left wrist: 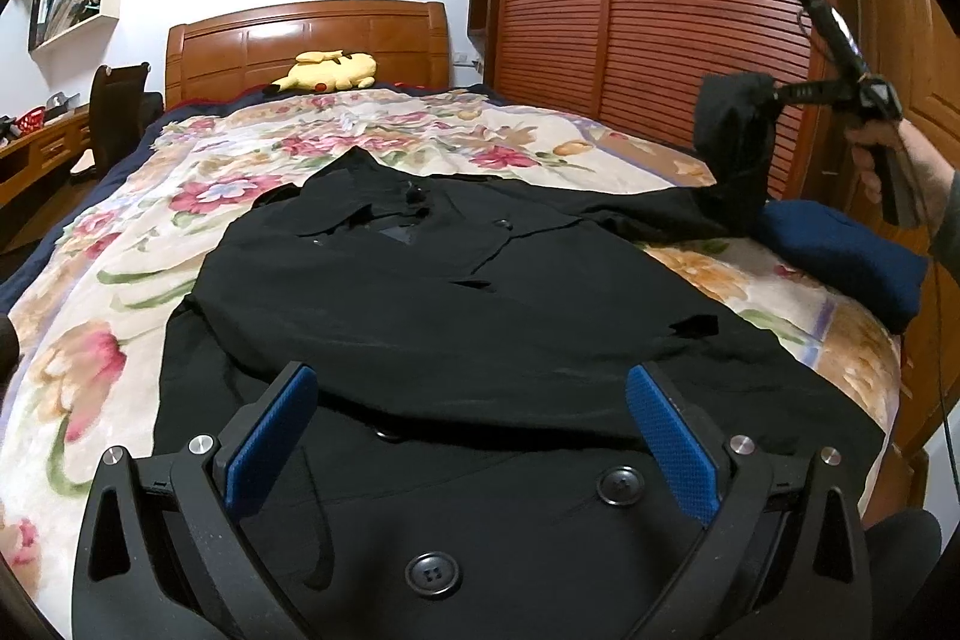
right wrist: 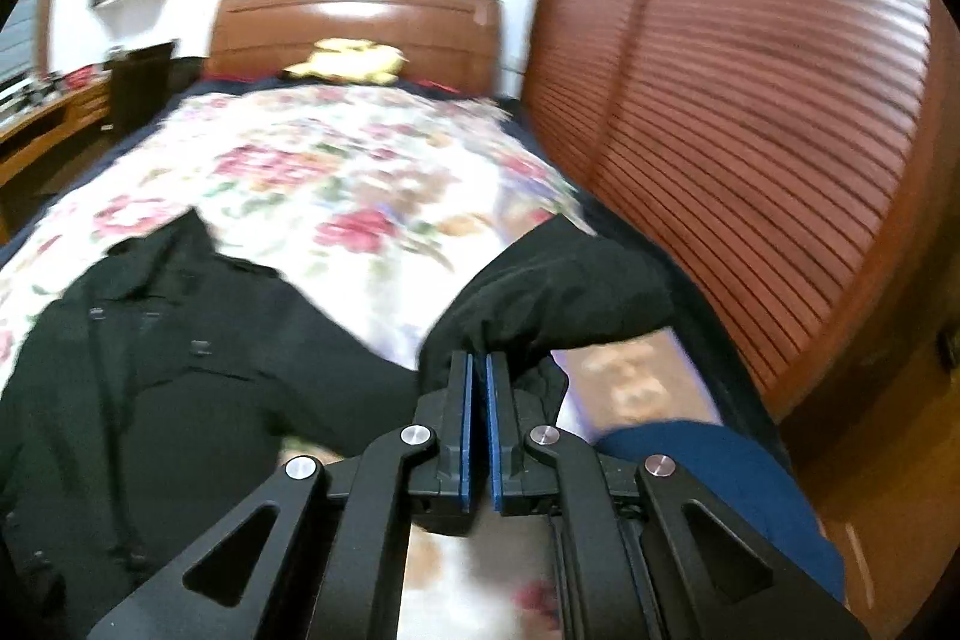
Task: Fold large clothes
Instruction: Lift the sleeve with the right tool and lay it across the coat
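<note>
A large black coat (left wrist: 432, 292) with big buttons lies spread on the floral bedspread (left wrist: 120, 328); it also shows at the left of the right wrist view (right wrist: 180, 388). My left gripper (left wrist: 471, 382) is open and empty, low over the coat's lower front, blue pads wide apart. My right gripper (right wrist: 478, 361) is shut on the end of the coat's right sleeve (right wrist: 558, 292) and holds it lifted above the bed's right side. In the left wrist view the raised sleeve (left wrist: 735, 130) hangs from that gripper (left wrist: 780, 91).
A folded dark blue garment (left wrist: 840, 256) lies at the bed's right edge, under the right gripper (right wrist: 720, 484). A yellow plush toy (left wrist: 330, 71) lies by the wooden headboard (left wrist: 300, 34). A slatted wardrobe (left wrist: 648, 10) stands close on the right. A chair (left wrist: 114, 112) and desk stand left.
</note>
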